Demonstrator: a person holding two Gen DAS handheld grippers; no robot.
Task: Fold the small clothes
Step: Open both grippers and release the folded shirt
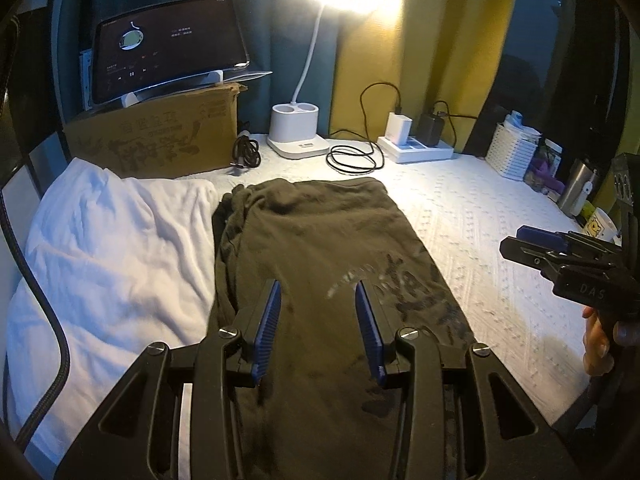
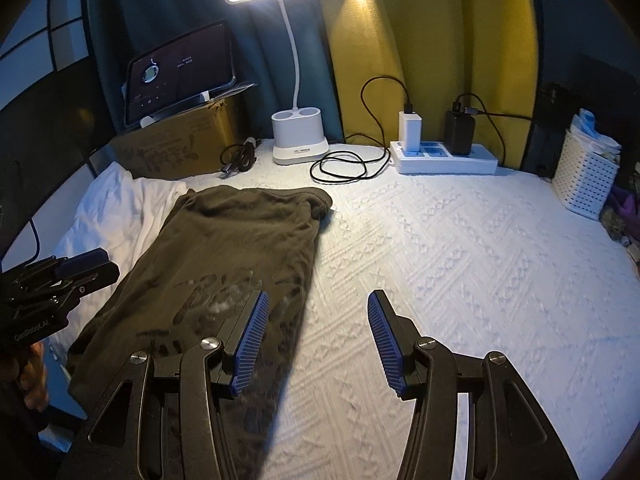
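A dark olive garment (image 1: 320, 248) with a faded print lies folded lengthwise on the white textured bed cover (image 1: 500, 240). My left gripper (image 1: 318, 286) is open and empty, hovering above the garment's near part. In the right wrist view the garment (image 2: 236, 256) lies at the left. My right gripper (image 2: 318, 298) is open and empty, its left finger over the garment's right edge and its right finger over the bare cover (image 2: 460, 260). The right gripper also shows at the right edge of the left wrist view (image 1: 560, 252), and the left gripper shows at the left edge of the right wrist view (image 2: 72, 272).
A white cloth (image 1: 108, 248) lies left of the garment. At the back stand a cardboard box (image 1: 160, 136) with a tablet (image 1: 168, 48), a lit desk lamp (image 1: 296, 132), coiled cables (image 1: 352, 156), a power strip (image 1: 416, 148) and a white basket (image 1: 512, 148). A steel cup (image 1: 576, 184) stands at right.
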